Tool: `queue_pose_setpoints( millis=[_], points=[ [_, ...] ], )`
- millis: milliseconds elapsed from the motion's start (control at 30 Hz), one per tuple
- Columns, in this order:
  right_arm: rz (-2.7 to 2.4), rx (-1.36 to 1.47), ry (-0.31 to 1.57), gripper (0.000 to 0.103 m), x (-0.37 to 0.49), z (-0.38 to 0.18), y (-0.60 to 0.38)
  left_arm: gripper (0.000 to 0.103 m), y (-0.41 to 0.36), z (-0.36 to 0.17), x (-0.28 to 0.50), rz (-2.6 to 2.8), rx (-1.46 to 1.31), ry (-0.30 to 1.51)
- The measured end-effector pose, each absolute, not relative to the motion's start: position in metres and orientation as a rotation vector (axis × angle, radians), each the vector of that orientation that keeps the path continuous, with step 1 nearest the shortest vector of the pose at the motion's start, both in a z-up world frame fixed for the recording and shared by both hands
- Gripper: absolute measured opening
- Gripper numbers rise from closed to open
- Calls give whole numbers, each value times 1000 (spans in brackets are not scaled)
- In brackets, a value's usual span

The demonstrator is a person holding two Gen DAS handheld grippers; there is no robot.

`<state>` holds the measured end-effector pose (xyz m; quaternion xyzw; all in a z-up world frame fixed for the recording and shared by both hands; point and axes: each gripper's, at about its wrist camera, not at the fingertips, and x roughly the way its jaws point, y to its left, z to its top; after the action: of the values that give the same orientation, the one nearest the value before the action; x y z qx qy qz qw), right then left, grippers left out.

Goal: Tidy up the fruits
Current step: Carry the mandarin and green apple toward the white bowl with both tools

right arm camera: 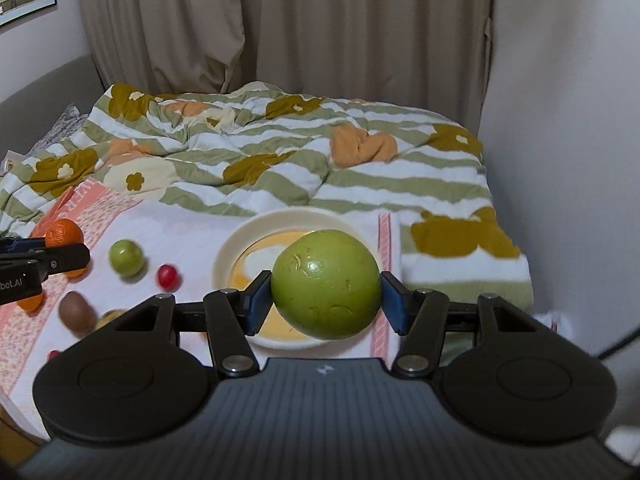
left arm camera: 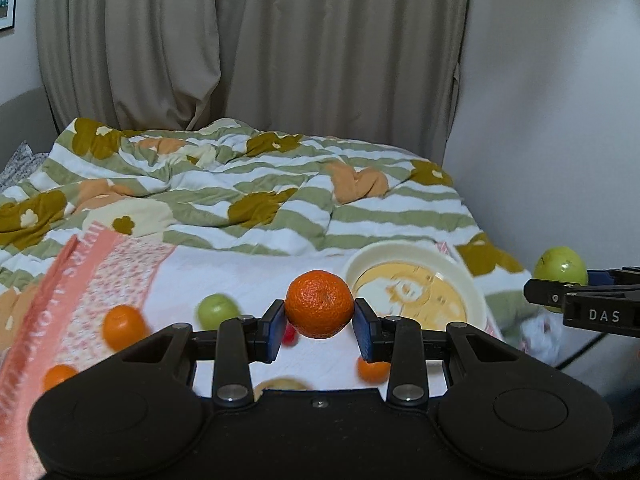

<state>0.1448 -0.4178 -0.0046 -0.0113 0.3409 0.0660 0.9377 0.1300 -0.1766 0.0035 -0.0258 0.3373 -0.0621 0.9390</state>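
A: Both grippers are loaded. The left gripper (left arm camera: 319, 318) is clamped on an orange (left arm camera: 319, 304), pads on its two sides, and the right gripper (right arm camera: 325, 300) holds a green apple (right arm camera: 326, 284) the same way, jaws about half spread around it.

B: So the job now, I'd judge, is carrying both to the plate (right arm camera: 236, 248)?

A: Likely. It's the only dish on the bed, and it looks empty. In the right view the apple hangs in front of the plate, lifted clear of it. In the left view the plate (left arm camera: 476, 292) sits just right of the orange and farther off.

B: How to do it well?

A: Bring each fruit low over the plate's middle before letting go. Round fruit dropped from height will roll, and the bedding under the plate is soft, so the plate may tip if loaded at its rim. Set the apple first, since it's closer, then the orange beside it, not on top.

B: Any crowding?

A: The grippers are near each other; the right one's tip shows at the left view's right edge. Stagger them. The loose fruit, a small green one (right arm camera: 126, 258), a red one (right arm camera: 168, 275), a kiwi (right arm camera: 76, 312), lies on the white cloth (right arm camera: 192, 232) left of the plate, well clear of both grippers.
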Motion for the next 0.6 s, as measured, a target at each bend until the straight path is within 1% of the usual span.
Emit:
queue_pose_setpoints(
  millis=[333, 600],
  points=[
    [174, -6, 710, 72, 222, -21, -453, 40, -226, -14, 213, -150, -8, 708],
    [140, 25, 742, 72, 268, -43, -465, 40, -255, -48, 279, -238, 48, 783]
  ],
)
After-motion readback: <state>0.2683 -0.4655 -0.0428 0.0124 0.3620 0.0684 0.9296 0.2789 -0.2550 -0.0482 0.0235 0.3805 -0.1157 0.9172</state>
